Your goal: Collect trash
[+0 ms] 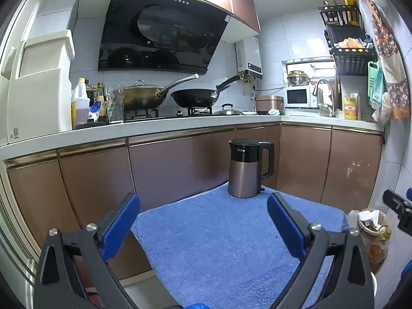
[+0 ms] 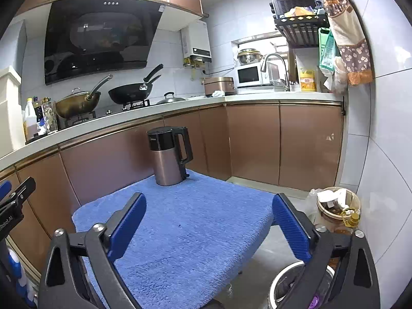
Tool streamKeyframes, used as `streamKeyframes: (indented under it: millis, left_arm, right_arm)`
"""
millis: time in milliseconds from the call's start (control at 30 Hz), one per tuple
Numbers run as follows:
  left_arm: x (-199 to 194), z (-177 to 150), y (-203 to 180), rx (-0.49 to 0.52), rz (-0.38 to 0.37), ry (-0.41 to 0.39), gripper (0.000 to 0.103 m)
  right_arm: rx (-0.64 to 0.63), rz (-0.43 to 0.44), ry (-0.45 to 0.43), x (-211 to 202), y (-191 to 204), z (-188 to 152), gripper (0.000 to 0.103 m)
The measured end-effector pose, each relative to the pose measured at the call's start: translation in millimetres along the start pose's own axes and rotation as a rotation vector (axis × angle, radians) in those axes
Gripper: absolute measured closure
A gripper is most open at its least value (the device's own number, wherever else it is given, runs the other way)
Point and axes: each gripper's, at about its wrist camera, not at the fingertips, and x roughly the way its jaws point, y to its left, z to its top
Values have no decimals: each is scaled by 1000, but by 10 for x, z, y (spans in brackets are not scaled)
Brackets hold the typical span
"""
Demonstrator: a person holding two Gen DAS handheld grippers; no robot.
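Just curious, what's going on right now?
Left gripper, right gripper: open, empty. Round tan trash bin full, floor right. Steel-and-black kettle alone on blue towel.

White-tiled walls [image 2: 386, 118] enclose an L-shaped kitchen: copper cabinets [image 1: 167, 170] under a white counter [image 1: 154, 125], a black hood [image 1: 162, 31] above the stove, matching upper cabinets [image 1: 244, 2]. A small bright window [image 1: 309, 68] sits in the far wall, a rack [image 2: 298, 13] beside it. The floor [image 2: 267, 242] is pale grey
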Motion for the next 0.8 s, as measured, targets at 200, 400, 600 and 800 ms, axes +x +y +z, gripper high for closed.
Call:
streamKeyframes:
  millis: [200,400,600,800]
  left_arm:
    - [8,-20,33,-3,1,2,3]
    - [-20,-24,55,-17,-14,-15,3]
    - [-15,-27,60,-22,-39,-10,3]
    - [-51,-30,52,-24,-45,-14,3]
  right_arm:
    - [10,-11,-7,-31,-47,-11,4]
    - [16,-27,-16,-43,-71,-10,0]
    - [7,-41,-23,-58,-38,-13,0]
    - [-15,-70,-51,-118,-11,11,0]
